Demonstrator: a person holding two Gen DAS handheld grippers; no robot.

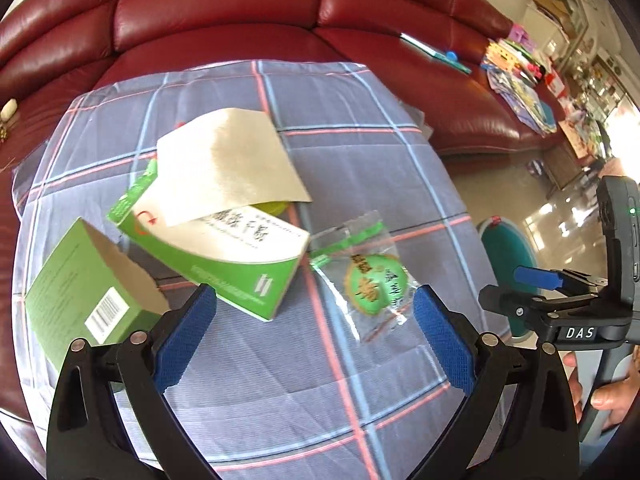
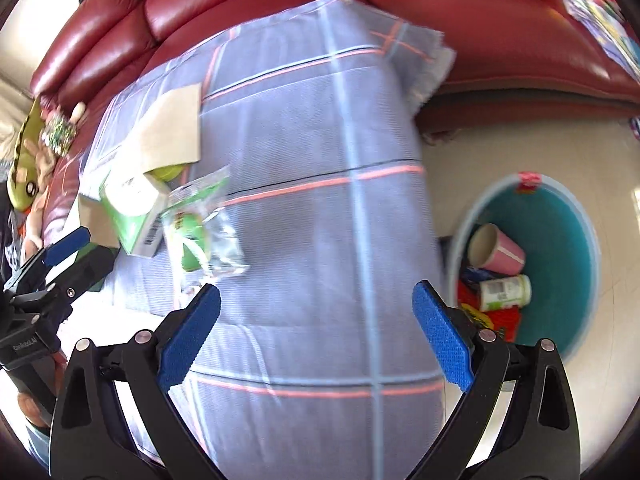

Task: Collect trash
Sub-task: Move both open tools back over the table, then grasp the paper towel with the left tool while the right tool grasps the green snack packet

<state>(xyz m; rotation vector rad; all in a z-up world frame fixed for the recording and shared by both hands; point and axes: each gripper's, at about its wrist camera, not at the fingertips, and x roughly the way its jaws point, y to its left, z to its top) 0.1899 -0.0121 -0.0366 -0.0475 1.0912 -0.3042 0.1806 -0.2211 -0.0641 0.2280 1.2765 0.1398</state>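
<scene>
- Your left gripper (image 1: 314,308) is spread wide, its blue pads (image 1: 186,334) holding nothing and touching nothing; it hangs over the checked cloth (image 1: 360,168) that covers the table.
- Between and just beyond its fingers lies a clear wrapper with a green round label (image 1: 370,280), flat on the cloth.
- Touching that wrapper's left edge is an opened green-and-white box (image 1: 224,252) with its beige flap (image 1: 228,160) raised; a second green box with a barcode (image 1: 84,300) sits just beside your left finger.
- Your right gripper (image 2: 316,310) is equally wide apart and empty, hovering above a bare stretch of the cloth near its right edge.
- From the right wrist camera the teal bin (image 2: 568,240) stands on the floor just beside the table, near the right finger; it holds a pink paper cup (image 2: 496,254), a white bottle (image 2: 506,292) and some red packaging (image 2: 502,316).
- A red leather sofa (image 1: 224,8) lies behind the table.
</scene>
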